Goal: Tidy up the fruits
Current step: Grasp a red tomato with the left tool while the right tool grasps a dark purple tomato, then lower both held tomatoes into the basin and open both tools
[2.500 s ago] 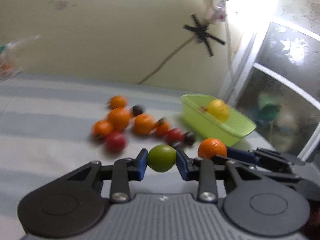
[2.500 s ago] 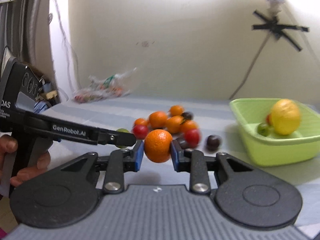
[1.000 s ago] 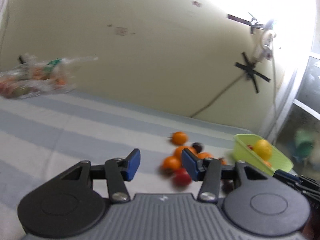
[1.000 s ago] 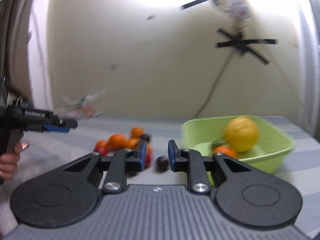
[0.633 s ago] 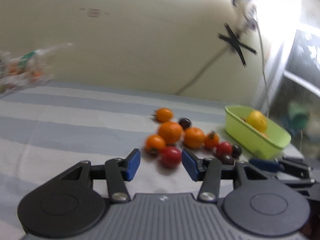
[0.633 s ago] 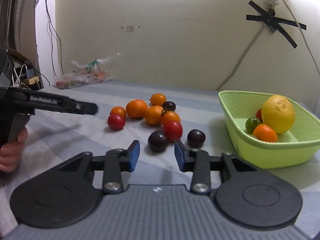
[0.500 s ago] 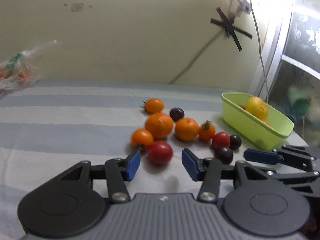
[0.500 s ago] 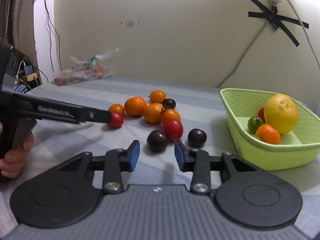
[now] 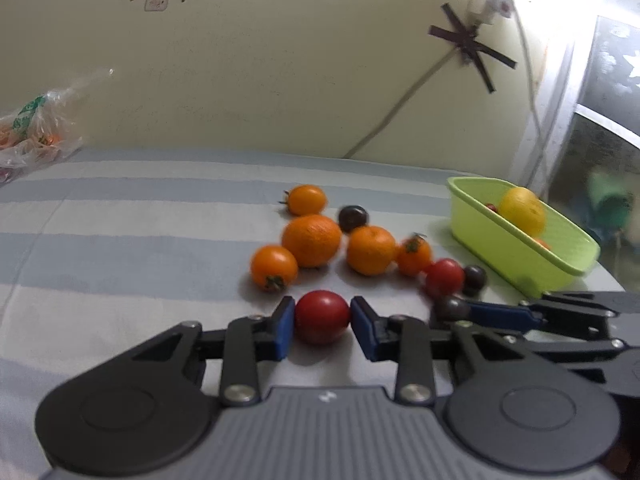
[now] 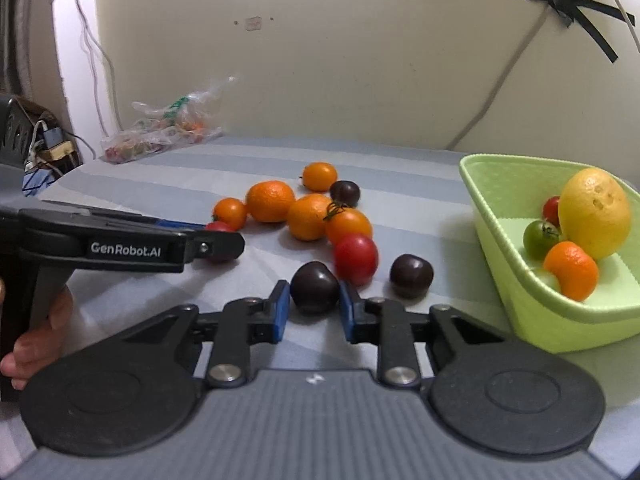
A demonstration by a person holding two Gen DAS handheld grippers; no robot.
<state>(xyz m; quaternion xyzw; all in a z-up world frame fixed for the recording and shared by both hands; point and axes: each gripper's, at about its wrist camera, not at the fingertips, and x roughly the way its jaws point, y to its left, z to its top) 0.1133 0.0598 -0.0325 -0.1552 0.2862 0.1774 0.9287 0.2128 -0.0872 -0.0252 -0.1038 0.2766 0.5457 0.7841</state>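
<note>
A cluster of oranges [image 9: 312, 240], orange, red and dark tomatoes lies on the striped cloth. My left gripper [image 9: 322, 330] is open with a red tomato [image 9: 322, 320] sitting between its blue pads on the cloth. My right gripper [image 10: 314, 312] is open with a dark purple tomato [image 10: 314, 286] between its pads. The green basket [image 10: 536, 312] at the right holds a lemon [image 10: 594, 212], a small orange, a green tomato and a red one. The basket also shows in the left wrist view [image 9: 500, 236].
A plastic bag [image 10: 168, 130] of produce lies at the far left by the wall. A cable runs up the wall to a taped socket. The left tool's body [image 10: 120, 246] and the hand holding it cross the left of the right wrist view.
Both grippers dropped their earlier fruits in the basket, swung back and came down over the pile. Now the left one straddles the red tomato and the right one the dark tomato.
</note>
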